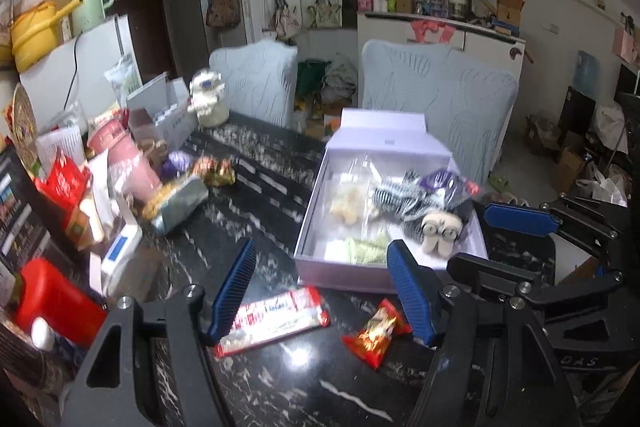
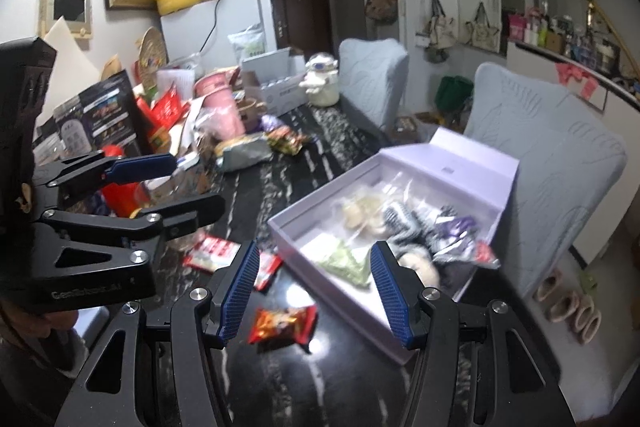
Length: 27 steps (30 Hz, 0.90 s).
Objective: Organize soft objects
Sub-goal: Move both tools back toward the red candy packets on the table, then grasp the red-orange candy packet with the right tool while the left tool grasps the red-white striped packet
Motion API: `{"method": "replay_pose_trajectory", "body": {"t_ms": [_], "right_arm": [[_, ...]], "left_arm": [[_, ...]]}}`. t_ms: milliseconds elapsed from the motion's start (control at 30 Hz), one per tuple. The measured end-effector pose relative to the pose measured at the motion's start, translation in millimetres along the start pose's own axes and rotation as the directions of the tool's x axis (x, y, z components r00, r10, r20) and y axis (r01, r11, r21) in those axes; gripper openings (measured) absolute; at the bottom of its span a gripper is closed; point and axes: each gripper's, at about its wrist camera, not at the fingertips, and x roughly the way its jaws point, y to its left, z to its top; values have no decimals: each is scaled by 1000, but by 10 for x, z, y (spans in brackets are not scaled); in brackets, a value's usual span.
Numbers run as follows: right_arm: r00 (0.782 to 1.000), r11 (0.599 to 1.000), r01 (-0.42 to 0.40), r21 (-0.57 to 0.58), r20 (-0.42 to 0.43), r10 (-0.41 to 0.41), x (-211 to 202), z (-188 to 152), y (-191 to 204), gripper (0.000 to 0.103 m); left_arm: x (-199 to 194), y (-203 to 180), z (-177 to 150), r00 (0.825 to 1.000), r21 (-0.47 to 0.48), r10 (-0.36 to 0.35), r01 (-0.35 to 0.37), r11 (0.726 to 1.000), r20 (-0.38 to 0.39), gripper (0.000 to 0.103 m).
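Both the left gripper (image 1: 320, 291) and right gripper (image 2: 316, 291) hang half-open, holding nothing. Soft toys already fill the box (image 1: 310, 227); judged next: grasp the red packet (image 2: 282, 323) at 6 o'clock of the box.

I saw a black marble table (image 1: 260, 187) carrying an open lilac box (image 1: 316, 235) near its far edge, a red-and-white wrapper (image 1: 276, 321) and a small red snack packet (image 1: 374, 335) lying apart in front of it, a white plush (image 1: 208, 99) at the back, and a clutter of packets (image 1: 120, 183) along the left
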Motion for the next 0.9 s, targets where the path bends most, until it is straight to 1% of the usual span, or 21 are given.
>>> {"method": "replay_pose_trajectory", "body": {"t_ms": [67, 300, 400, 500, 600, 767, 900], "right_arm": [[1000, 1000, -13, 5, -20, 13, 66, -62, 27, 58], [996, 999, -42, 12, -83, 42, 302, -264, 81, 58], [992, 998, -51, 28, -111, 54, 410, -338, 67, 58], [989, 998, -54, 36, -138, 58, 519, -423, 67, 63], [985, 998, -56, 24, -160, 59, 619, -519, 93, 63], [973, 997, -75, 25, -216, 79, 838, -653, 181, 66], [969, 999, -42, -6, -246, 39, 989, -724, 251, 67]], "left_arm": [[85, 43, -67, 1000, -14, 3, -4, 1000, -31, 68], [287, 142, -198, 998, -45, 3, -6, 999, -66, 68], [377, 192, -274, 996, -62, -12, 6, 998, -85, 68], [479, 259, -355, 993, -88, -23, 13, 996, -114, 68], [590, 315, -435, 990, -103, -37, 23, 994, -136, 68], [780, 402, -579, 983, -122, -54, 32, 992, -176, 68], [879, 464, -631, 980, -134, -63, 37, 990, -191, 68]]}}
